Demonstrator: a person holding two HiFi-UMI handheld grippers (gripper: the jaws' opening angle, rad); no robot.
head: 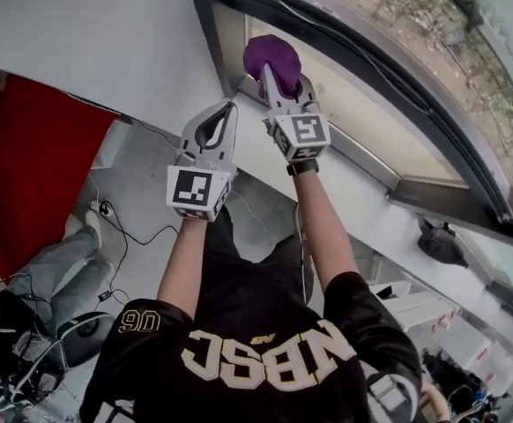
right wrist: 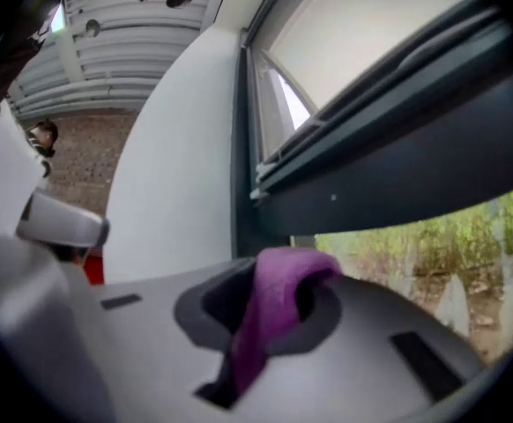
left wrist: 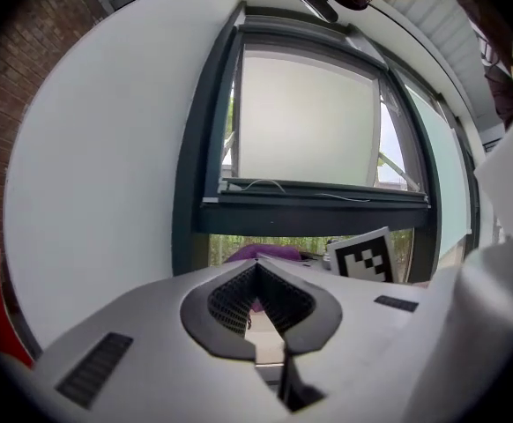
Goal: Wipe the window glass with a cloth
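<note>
A purple cloth [head: 271, 55] is bunched in my right gripper [head: 275, 74], which is shut on it. The cloth sits up at the lower left corner of the window glass [head: 367, 104], beside the dark frame [head: 214, 25]; I cannot tell whether it touches the pane. In the right gripper view the cloth [right wrist: 278, 280] drapes over the jaws, with glass [right wrist: 415, 236] and greenery just beyond. My left gripper [head: 229, 107] is shut and holds nothing, lower and to the left, in front of the white wall. From the left gripper [left wrist: 258, 267] the cloth [left wrist: 261, 253] shows just past the tips.
A white wall [head: 107, 33] runs left of the frame. Below lie a red panel [head: 36, 166], floor cables [head: 124, 236] and a seated person's legs [head: 54, 267]. A black bag [head: 440, 241] hangs below the sill at right.
</note>
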